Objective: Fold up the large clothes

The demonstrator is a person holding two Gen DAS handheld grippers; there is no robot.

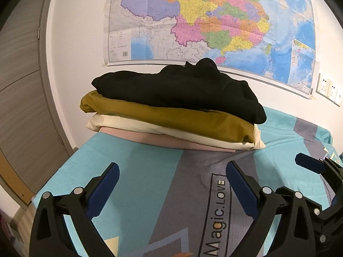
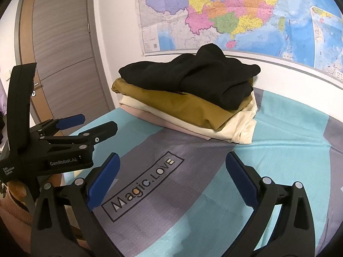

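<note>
Black sweater tops my folded stack, over mustard, cream and pink layers, at the far end of the bed sheet; my left gripper gapes wide, empty. From the right wrist, my right gripper hangs equally wide and empty before that stack.

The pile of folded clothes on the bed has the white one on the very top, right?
Not quite. The black garment is on top of the pile of folded clothes; the white garment lies lower, under the mustard garment. Both wrist views show it. The pile does sit on the bed.
</note>
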